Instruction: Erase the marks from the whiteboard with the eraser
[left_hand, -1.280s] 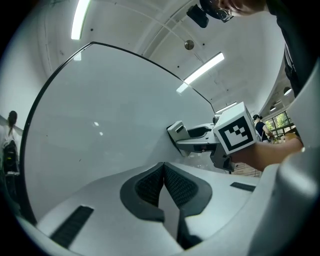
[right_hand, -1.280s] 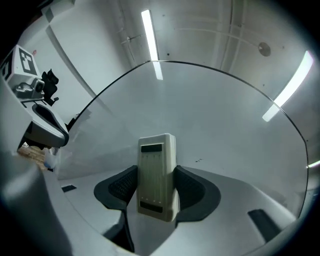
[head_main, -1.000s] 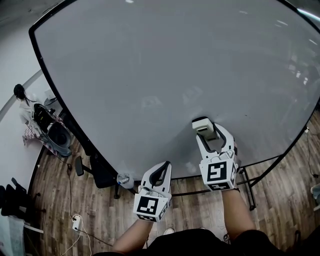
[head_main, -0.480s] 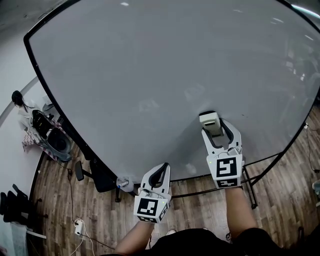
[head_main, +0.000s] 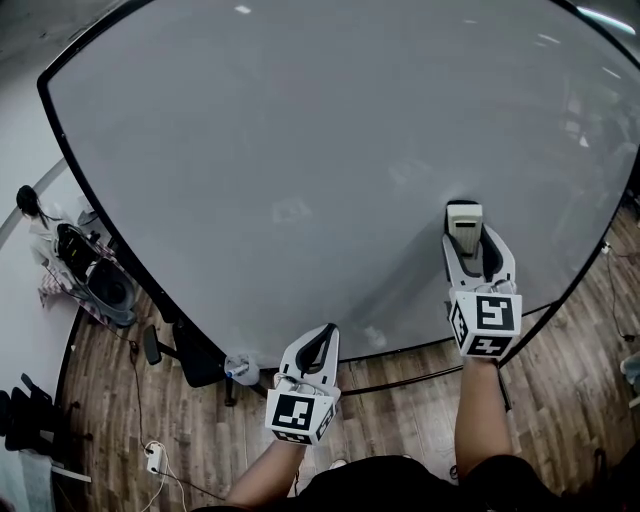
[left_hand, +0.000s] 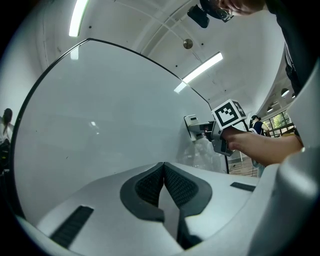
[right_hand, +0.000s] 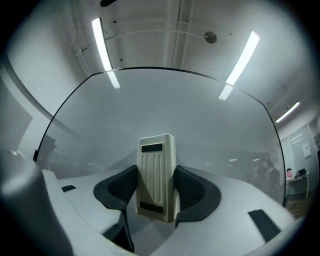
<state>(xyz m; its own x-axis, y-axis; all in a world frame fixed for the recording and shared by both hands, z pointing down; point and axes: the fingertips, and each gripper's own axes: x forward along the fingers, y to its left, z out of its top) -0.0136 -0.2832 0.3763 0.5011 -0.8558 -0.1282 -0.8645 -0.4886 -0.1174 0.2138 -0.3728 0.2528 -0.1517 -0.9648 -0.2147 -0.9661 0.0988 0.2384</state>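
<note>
— Rightward and a little upward, the eraser (head_main: 463, 222) is being carried across the whiteboard (head_main: 300, 150) by the right gripper (head_main: 464, 237), set against its place a second ago. The left gripper (head_main: 323, 333) is being kept almost where it was.

— How is the eraser being held?

— It is being clamped between the right jaws, which are being kept open only as wide as its body, with the dark pads (right_hand: 122, 186) pressed against its two long sides. Its ribbed back is being turned toward the right gripper view. Its far end is being held against the board, in the lower part and right of the middle.

— And the left jaws?

— They are being held fully together, pad against pad, with nothing gripped. They are being pointed up at the board's bottom edge; whether the edge is being touched cannot be told.

— What else is being shown?

— A wooden floor (head_main: 120, 420) is being seen below the board, and ceiling strip lights (right_hand: 103, 45) above it.
</note>
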